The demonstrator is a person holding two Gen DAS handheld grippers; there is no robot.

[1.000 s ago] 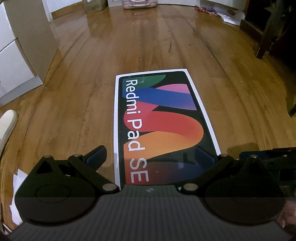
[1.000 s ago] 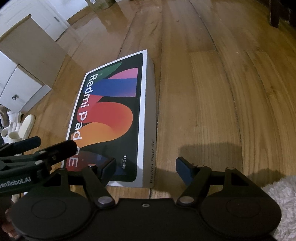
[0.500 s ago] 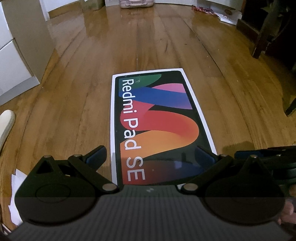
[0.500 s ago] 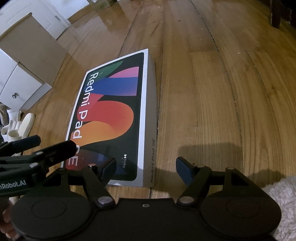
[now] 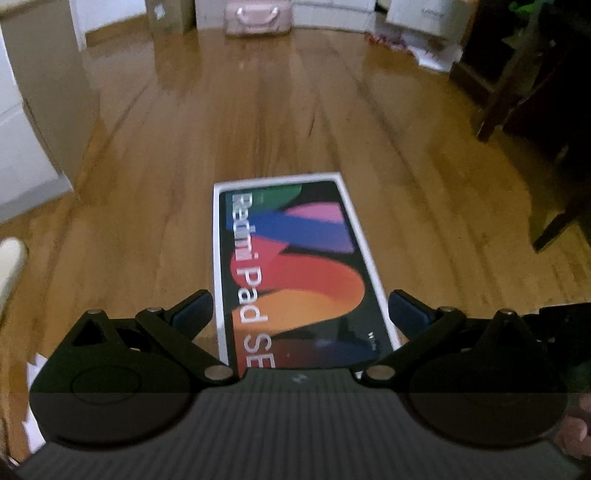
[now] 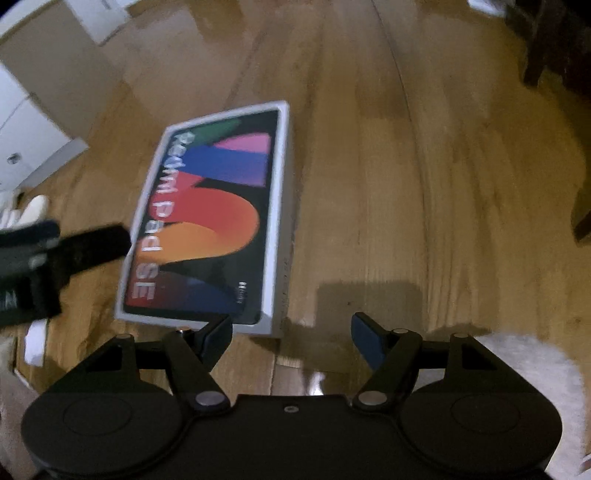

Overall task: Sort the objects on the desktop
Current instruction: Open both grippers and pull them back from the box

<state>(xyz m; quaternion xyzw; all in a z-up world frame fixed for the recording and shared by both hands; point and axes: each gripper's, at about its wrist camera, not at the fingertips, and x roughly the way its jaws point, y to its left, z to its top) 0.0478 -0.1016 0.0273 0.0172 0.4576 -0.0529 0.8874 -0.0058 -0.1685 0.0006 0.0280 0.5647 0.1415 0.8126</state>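
A flat white Redmi Pad SE box (image 5: 295, 266) with a colourful printed lid lies on the wooden floor. In the left wrist view my left gripper (image 5: 301, 312) is open, its two fingers standing either side of the box's near end, above it. In the right wrist view the box (image 6: 210, 221) lies ahead and to the left. My right gripper (image 6: 291, 332) is open and empty, just behind the box's near right corner. The left gripper (image 6: 55, 254) shows as a dark blur at the left edge.
White cabinets (image 5: 22, 122) stand at the left, dark wooden furniture legs (image 5: 517, 85) at the right. A pink bag (image 5: 258, 18) and cartons sit at the far wall. A white fluffy rug (image 6: 535, 376) lies at the right; white paper (image 5: 33, 406) lies at lower left.
Both grippers have pulled back and up from the box, so it looks smaller and farther. The box stays flat on the floor. Both views are blurred by motion.
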